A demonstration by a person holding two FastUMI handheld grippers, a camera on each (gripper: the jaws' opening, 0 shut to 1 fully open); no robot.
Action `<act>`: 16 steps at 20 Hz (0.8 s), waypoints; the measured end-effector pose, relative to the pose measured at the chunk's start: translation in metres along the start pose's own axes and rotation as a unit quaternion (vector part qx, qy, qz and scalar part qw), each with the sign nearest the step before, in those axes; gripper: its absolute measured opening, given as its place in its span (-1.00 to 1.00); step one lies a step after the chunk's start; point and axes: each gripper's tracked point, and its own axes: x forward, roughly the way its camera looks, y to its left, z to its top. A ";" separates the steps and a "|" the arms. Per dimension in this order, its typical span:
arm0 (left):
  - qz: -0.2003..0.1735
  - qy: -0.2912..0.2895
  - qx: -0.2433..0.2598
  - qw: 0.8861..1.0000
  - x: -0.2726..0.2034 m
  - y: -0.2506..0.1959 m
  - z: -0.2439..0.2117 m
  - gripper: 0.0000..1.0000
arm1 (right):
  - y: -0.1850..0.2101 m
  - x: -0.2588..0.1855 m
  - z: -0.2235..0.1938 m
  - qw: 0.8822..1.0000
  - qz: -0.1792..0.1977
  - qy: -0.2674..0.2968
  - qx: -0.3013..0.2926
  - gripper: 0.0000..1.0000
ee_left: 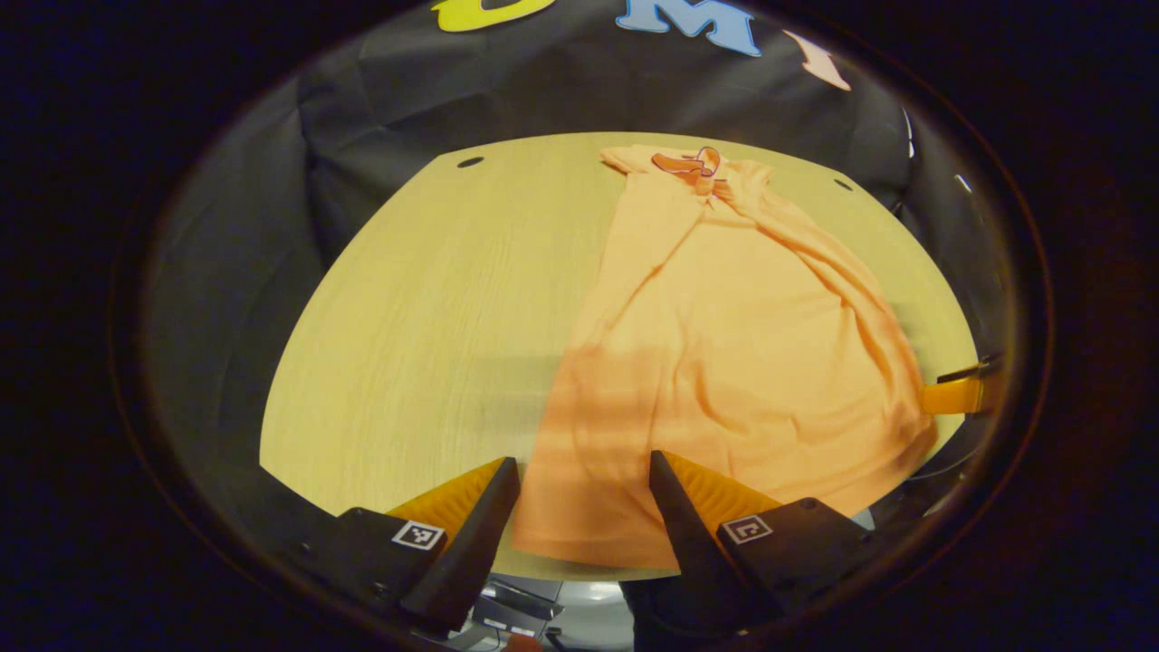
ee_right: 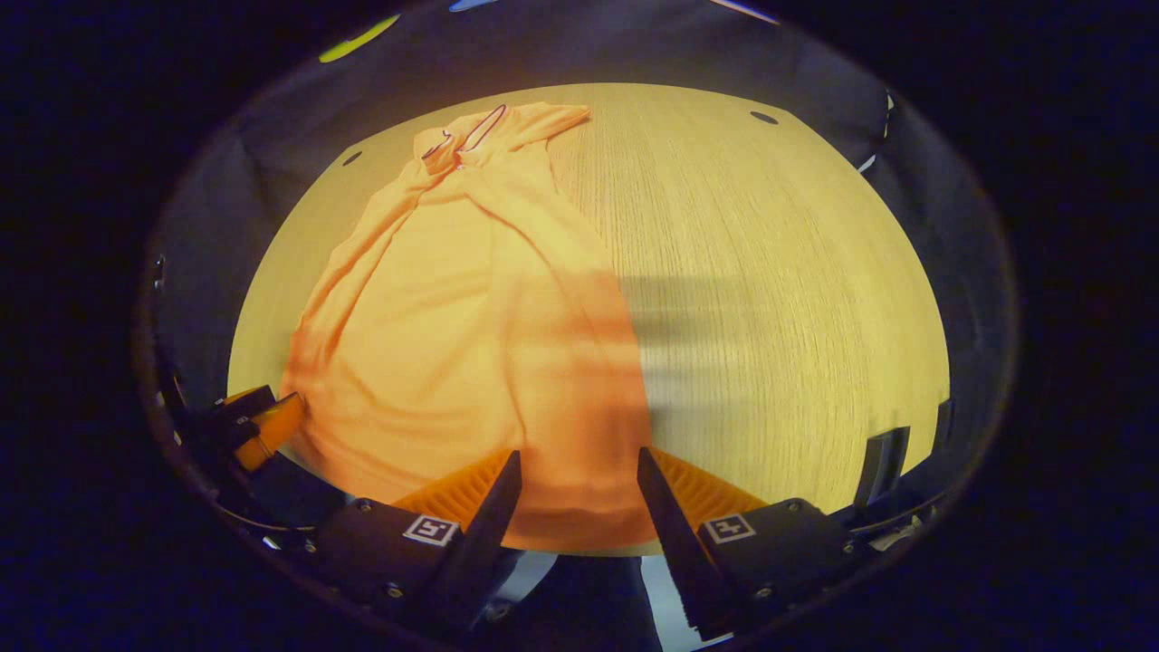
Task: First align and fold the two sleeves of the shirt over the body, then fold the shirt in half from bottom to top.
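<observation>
Wooden table [ee_left: 426, 299] has lots of bare room beside the orange shirt [ee_left: 724, 362], which lies flat with its sleeves folded in (collar at the far end). Its bottom hem reaches the near table edge. Left gripper [ee_left: 584, 493] hangs over that hem, fingers wide apart, holding nothing. Right gripper [ee_right: 579, 484] is the same, at the hem's other corner.
</observation>
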 end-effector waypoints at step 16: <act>-0.018 0.018 -0.007 1.000 0.008 -0.016 0.004 0.69 | 0.010 0.018 -0.020 0.996 -0.023 0.042 -0.075 0.66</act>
